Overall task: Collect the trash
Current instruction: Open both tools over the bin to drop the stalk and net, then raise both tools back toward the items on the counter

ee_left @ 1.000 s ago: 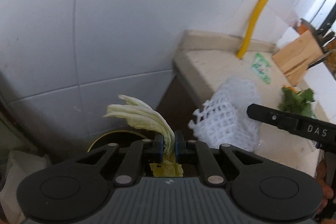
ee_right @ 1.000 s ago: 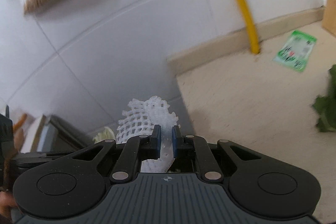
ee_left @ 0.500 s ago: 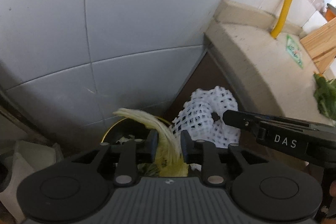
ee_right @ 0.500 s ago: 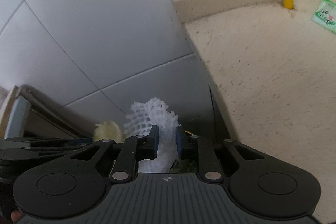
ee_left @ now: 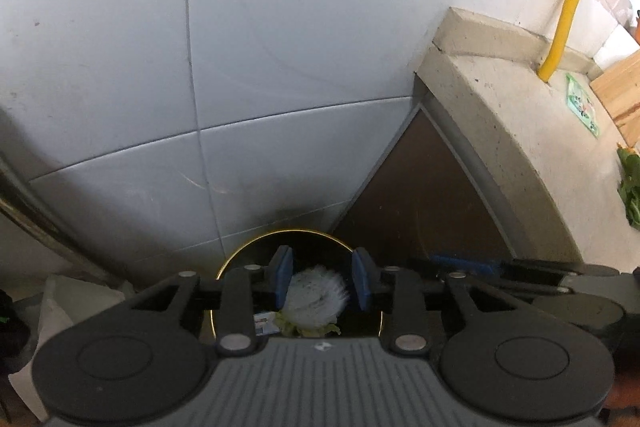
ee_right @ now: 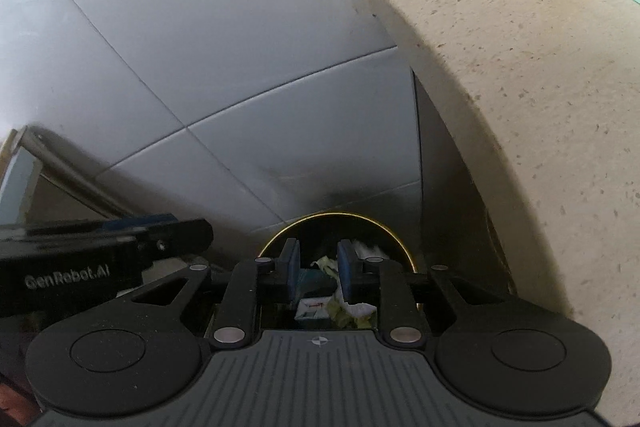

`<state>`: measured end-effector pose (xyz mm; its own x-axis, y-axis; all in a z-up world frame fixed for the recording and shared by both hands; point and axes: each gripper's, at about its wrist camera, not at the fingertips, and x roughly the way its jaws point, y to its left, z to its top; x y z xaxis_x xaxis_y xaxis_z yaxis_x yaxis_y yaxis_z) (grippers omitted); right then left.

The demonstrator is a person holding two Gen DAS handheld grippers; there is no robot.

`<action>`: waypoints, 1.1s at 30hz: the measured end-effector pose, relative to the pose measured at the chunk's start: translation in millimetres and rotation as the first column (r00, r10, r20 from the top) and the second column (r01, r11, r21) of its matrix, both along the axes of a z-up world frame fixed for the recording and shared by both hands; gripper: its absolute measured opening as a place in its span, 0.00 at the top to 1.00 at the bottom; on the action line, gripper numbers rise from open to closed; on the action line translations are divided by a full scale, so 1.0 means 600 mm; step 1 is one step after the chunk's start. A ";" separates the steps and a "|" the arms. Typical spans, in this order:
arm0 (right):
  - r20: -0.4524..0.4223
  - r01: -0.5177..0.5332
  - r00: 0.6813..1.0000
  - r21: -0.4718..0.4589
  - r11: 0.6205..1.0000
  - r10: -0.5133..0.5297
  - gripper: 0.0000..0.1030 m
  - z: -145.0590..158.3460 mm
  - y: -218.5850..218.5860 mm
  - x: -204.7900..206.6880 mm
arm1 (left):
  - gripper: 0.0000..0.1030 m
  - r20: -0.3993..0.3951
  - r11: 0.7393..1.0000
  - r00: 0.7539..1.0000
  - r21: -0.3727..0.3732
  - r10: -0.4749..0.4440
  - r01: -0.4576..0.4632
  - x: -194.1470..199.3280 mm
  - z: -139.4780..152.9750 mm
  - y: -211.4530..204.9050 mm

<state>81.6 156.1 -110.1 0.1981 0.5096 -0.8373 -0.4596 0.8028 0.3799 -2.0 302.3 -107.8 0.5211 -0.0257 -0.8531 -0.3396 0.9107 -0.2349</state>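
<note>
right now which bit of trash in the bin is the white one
The foam net, a ribbed white bundle on top of the pile in the bin. The leaf scraps under it are yellow-green.

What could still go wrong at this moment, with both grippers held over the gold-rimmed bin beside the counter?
1. The white foam net shows between the left gripper pads, whose jaws are opening; whether it has dropped clear into the bin is unclear, so it may snag on withdrawal.
2. The right gripper, open and empty, sits close beside the left over a narrow rim; lifting together risks a knock.
3. Trash remains on the counter: a green packet.
</note>
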 end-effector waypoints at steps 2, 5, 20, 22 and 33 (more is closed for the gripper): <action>0.000 0.001 1.000 -0.003 1.000 -0.001 0.72 0.003 0.000 -0.001 | 0.73 0.002 1.000 1.000 0.005 -0.002 0.002 0.001 0.001 0.000; 0.010 0.008 1.000 -0.005 1.000 -0.008 0.72 0.016 -0.010 -0.006 | 0.73 0.016 1.000 1.000 0.019 -0.015 0.014 0.001 0.006 -0.003; 0.079 0.046 0.996 -0.033 0.998 -0.044 0.58 0.075 -0.035 -0.052 | 0.67 0.124 0.998 0.991 0.047 -0.046 0.040 -0.011 0.046 -0.013; 0.088 0.059 0.995 -0.027 0.998 -0.056 0.58 0.083 -0.035 -0.059 | 0.67 0.138 0.997 0.989 0.055 -0.057 0.049 -0.011 0.052 -0.017; 0.169 0.150 0.975 -0.010 0.989 -0.146 0.55 0.124 -0.065 -0.088 | 0.66 0.210 0.988 0.970 0.118 -0.120 0.097 -0.022 0.079 -0.042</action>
<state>29.0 116.9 -36.0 0.4079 0.4452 -0.7971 -0.3902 0.8743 0.2886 -15.2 276.8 -60.3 0.6920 -0.0073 -0.7218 -0.1896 0.9630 -0.1915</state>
